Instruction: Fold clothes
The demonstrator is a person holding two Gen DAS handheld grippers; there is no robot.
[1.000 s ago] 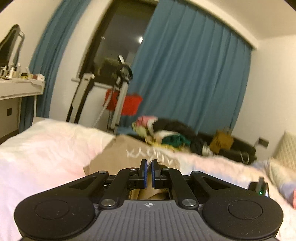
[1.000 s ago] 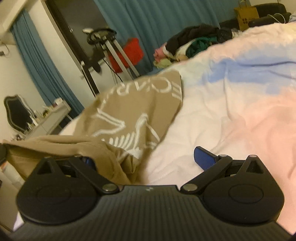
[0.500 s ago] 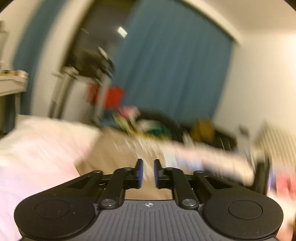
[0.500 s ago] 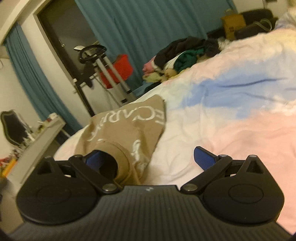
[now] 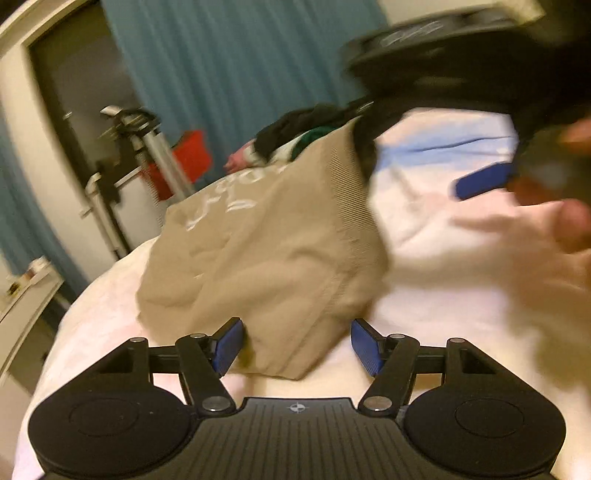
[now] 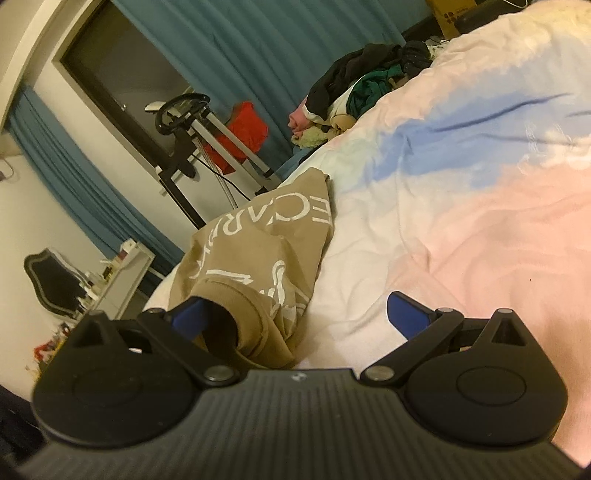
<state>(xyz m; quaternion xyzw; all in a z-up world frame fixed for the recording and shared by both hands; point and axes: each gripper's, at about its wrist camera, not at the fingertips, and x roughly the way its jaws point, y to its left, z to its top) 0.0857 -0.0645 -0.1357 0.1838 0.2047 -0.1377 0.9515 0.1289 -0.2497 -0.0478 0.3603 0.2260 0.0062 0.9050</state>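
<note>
Sweatshirt of tan knit with white lettering (image 5: 266, 240) lies crumpled at the pastel bedspread's (image 6: 461, 221) edge; left gripper (image 5: 297, 345) and right gripper (image 6: 295, 317) both gape, holding nothing.

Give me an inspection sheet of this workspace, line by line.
Surface: bed with a pink, white and blue cover.
Job's things: tan sweatshirt with white lettering, crumpled on the bed.
Clutter: pile of clothes at the far edge.
Grippers: left gripper open, sweatshirt edge between its fingers; right gripper open, a sleeve cuff by one finger.
Cables: one cord hangs by the metal stand.
Surroundings: blue curtains, dressing table.
</note>
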